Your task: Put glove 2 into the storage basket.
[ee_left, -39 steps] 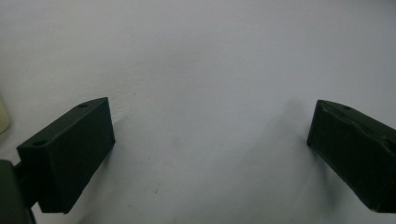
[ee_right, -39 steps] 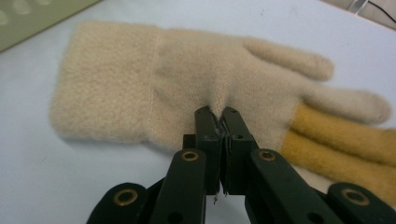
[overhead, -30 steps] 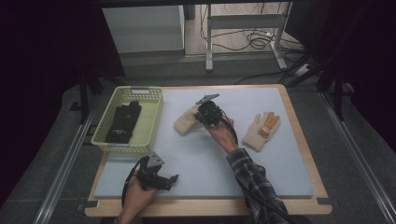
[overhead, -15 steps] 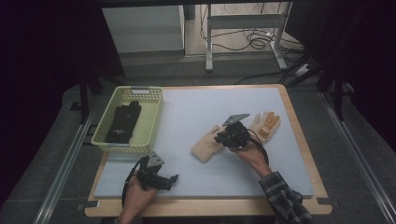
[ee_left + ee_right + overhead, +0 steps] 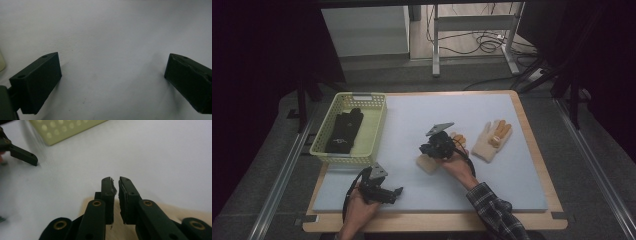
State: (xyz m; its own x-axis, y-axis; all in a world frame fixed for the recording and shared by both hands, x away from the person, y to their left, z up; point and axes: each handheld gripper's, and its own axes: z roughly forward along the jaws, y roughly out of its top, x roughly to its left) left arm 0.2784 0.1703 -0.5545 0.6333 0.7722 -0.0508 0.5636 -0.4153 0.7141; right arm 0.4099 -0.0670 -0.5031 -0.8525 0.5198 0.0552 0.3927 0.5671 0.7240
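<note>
The right hand-held gripper (image 5: pixel 430 150) is sitting right on top of a beige work glove (image 5: pixel 428 164) mid-worktop (image 5: pixel 412 120). Its jaws have just been closing; a narrow slit remains and I can't tell whether they pinch any of the glove's fabric below them. The other beige glove (image 5: pixel 492 141) lies just beyond the gripper's far side. The left hand-held gripper (image 5: pixel 396 192) rests near the front edge, jaws wide apart over bare mat. The yellow basket (image 5: pixel 377 122) holding a black glove (image 5: pixel 344 131) stands beyond the left gripper.
</note>
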